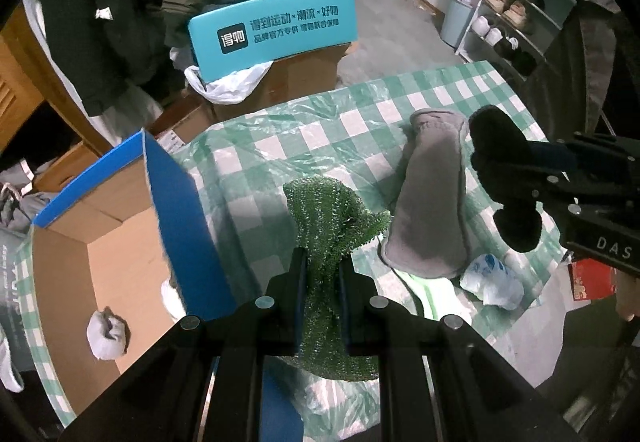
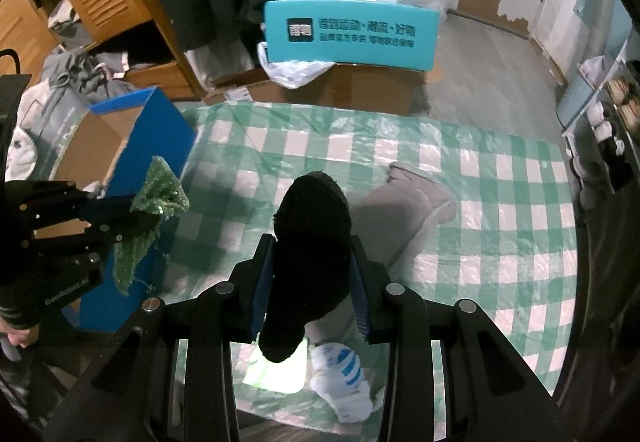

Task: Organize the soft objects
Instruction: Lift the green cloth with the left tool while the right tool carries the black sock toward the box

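My left gripper (image 1: 323, 262) is shut on a green knitted cloth (image 1: 332, 217) and holds it above the checked table, just right of the blue cardboard box (image 1: 180, 209). It also shows in the right wrist view (image 2: 132, 219) with the cloth (image 2: 156, 201). My right gripper (image 2: 312, 242) is shut on a black sock (image 2: 310, 242), lifted over the table; it shows at the right of the left wrist view (image 1: 516, 177). A grey slipper-like soft item (image 1: 432, 193) lies on the table. A white and blue sock (image 2: 344, 378) lies near the front edge.
The open box holds a rolled grey-white sock (image 1: 106, 330). The green-checked tablecloth (image 2: 480, 209) is covered in clear plastic. Behind the table stand a brown carton with a teal lid (image 2: 352, 33), hanging coats and a shoe rack (image 1: 516, 13).
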A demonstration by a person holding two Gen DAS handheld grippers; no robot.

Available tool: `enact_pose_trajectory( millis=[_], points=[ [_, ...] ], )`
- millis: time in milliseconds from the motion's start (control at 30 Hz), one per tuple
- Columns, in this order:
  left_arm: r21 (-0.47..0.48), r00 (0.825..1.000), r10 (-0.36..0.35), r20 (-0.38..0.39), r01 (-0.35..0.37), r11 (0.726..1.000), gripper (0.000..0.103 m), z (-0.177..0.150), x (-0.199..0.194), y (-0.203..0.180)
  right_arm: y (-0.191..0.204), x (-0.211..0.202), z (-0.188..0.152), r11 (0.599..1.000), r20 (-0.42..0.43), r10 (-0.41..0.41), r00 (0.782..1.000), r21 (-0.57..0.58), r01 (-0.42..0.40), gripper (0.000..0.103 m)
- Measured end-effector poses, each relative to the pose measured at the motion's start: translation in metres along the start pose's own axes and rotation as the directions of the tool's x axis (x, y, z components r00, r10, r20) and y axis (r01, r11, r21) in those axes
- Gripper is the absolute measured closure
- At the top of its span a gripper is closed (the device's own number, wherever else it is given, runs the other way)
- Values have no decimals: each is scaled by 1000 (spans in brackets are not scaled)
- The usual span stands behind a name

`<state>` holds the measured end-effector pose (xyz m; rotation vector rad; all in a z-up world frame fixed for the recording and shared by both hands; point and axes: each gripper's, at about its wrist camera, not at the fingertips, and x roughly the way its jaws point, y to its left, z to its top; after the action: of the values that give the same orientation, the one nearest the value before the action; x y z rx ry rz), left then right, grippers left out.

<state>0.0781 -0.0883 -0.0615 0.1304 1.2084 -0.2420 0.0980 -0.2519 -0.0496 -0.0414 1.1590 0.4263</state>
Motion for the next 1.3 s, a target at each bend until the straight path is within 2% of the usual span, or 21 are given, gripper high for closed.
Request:
enact_pose_trajectory(
  millis=[467,767,1300],
  points=[
    [-39,997,-10,82,13,999,89,-25,-44,29,50,-13,3,996,23,25,999,-81,-23,69],
    [-50,992,25,127,-18,999,89,-44,-68,53,89,-14,10,988,23,63,998,-144,-59,69],
    [-125,987,77,139,-59,990,88,-70,-74,108,163,3,30,965,-9,118,993,-236,-117,69]
  ],
)
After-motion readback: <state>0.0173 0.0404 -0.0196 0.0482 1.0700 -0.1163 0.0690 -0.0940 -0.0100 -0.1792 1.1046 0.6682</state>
